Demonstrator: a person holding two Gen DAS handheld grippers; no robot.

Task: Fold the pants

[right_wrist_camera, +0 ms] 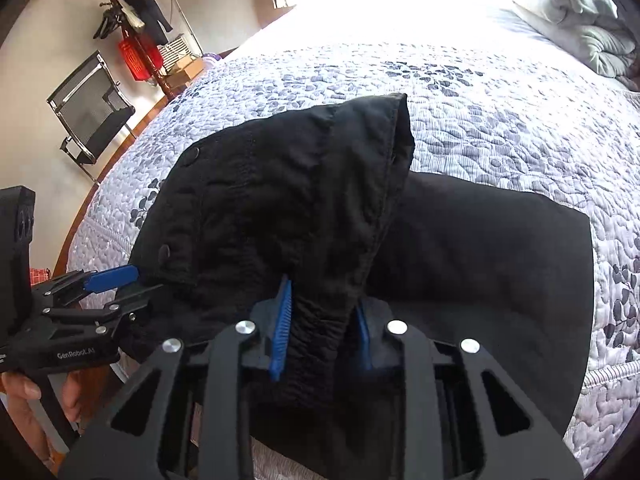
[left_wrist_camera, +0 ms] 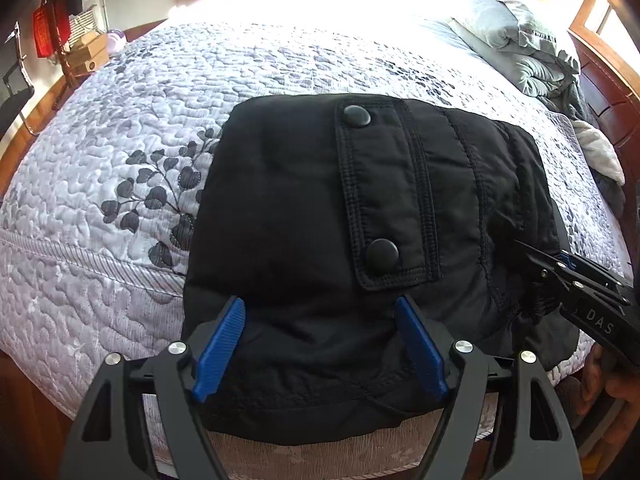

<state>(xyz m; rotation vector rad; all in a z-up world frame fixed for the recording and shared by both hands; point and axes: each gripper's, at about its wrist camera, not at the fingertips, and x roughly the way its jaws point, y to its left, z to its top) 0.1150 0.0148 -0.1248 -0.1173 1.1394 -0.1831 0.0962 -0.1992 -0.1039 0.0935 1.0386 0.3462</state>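
The right gripper has its jaws clamped on a gathered ridge of the black pants, the elastic waistband bunched between the blue pads. The left gripper has its jaws wide apart, straddling the near edge of the pants without pressing the cloth. Just beyond the left jaws lies a pocket flap with two snap buttons. The pants rest folded on the quilted bedspread near the bed's edge. Far beyond the jaws, a grey comforter is heaped at the head of the bed.
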